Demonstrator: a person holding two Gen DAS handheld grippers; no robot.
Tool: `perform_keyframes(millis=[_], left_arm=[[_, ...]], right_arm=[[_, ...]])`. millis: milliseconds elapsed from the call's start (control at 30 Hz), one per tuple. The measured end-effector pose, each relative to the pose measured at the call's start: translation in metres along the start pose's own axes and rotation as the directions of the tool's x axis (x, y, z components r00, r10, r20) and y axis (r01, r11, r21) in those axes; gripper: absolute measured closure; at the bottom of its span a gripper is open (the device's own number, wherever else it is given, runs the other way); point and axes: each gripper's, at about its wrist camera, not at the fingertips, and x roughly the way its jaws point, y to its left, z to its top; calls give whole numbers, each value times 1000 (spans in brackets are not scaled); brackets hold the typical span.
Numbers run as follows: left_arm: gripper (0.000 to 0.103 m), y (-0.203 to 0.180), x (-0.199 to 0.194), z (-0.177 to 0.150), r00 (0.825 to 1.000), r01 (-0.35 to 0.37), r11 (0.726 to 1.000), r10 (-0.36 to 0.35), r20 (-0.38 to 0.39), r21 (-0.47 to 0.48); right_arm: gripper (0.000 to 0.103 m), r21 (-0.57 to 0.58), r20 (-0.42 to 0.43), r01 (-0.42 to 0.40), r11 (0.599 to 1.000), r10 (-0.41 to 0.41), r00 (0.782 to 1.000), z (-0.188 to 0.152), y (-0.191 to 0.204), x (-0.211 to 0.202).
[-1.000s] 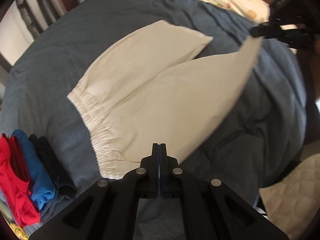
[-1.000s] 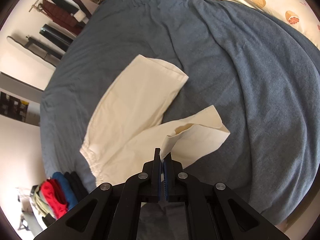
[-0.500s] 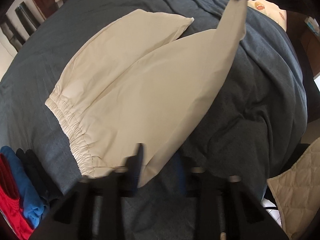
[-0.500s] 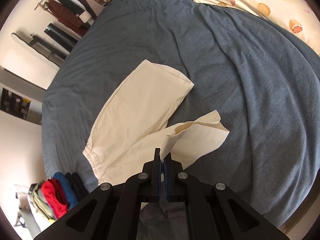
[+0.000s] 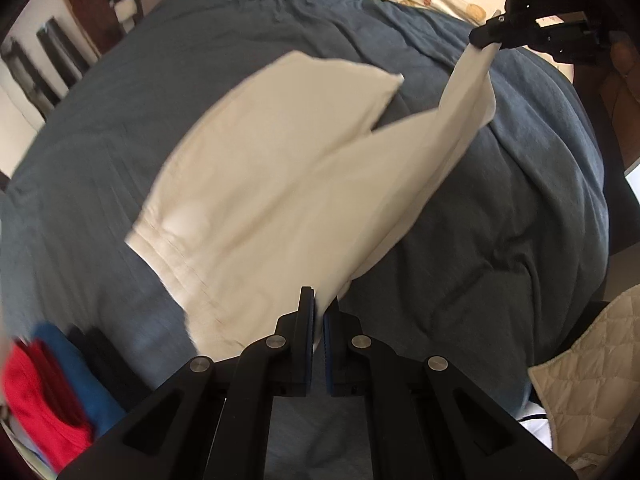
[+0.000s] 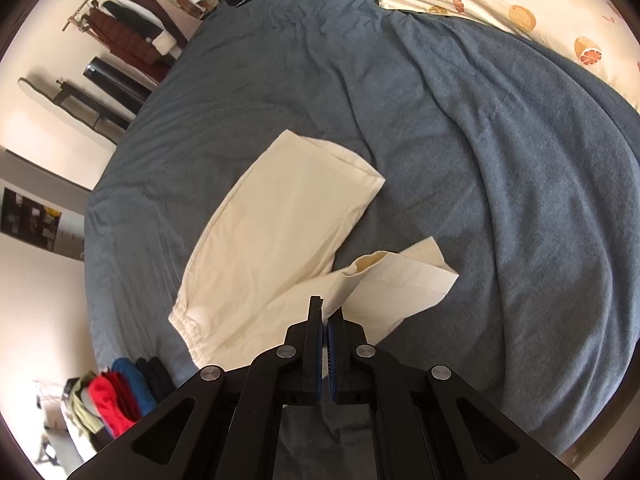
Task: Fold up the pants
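Cream pants (image 5: 280, 184) lie spread on a blue-grey blanket (image 5: 500, 220), elastic waistband towards the left gripper. My left gripper (image 5: 319, 312) is closing its jaws on the near waistband corner, and the cloth sits pinched between the pads. The right gripper (image 6: 325, 312) is shut on a hem corner of the nearer leg, lifting it off the bed. That same gripper (image 5: 486, 38) shows at the top right of the left wrist view, with the leg stretched up to it. In the right wrist view the pants (image 6: 272, 248) show their far leg lying flat.
A stack of folded clothes (image 5: 48, 380), red, blue and dark, sits at the bed's near left edge (image 6: 116, 396). A fruit-print pillow (image 6: 520, 8) lies at the head. A quilted cream cloth (image 5: 592, 380) hangs at the right. A clothes rack (image 6: 132, 36) stands by the wall.
The left gripper opened, shifted along the waistband and closed on its near corner. The right gripper kept its hold on the raised leg hem and hardly moved.
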Motion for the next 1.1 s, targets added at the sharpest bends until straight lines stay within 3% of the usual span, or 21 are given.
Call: perform_keyframes(millis=[267, 500, 767, 1100], left_arm=[[98, 41, -9, 49, 997, -40, 999, 39, 74, 14], [98, 80, 17, 91, 993, -55, 998, 55, 100, 2], [98, 117, 69, 119, 993, -87, 996, 86, 74, 1], [97, 153, 130, 136, 997, -75, 996, 77, 20, -57]], right_arm=[[100, 27, 65, -56, 998, 54, 996, 38, 14, 4], [100, 15, 117, -100, 995, 98, 988, 82, 37, 29], [100, -6, 101, -98, 995, 98, 990, 128, 58, 94], [100, -29, 54, -82, 996, 84, 995, 164, 74, 174]])
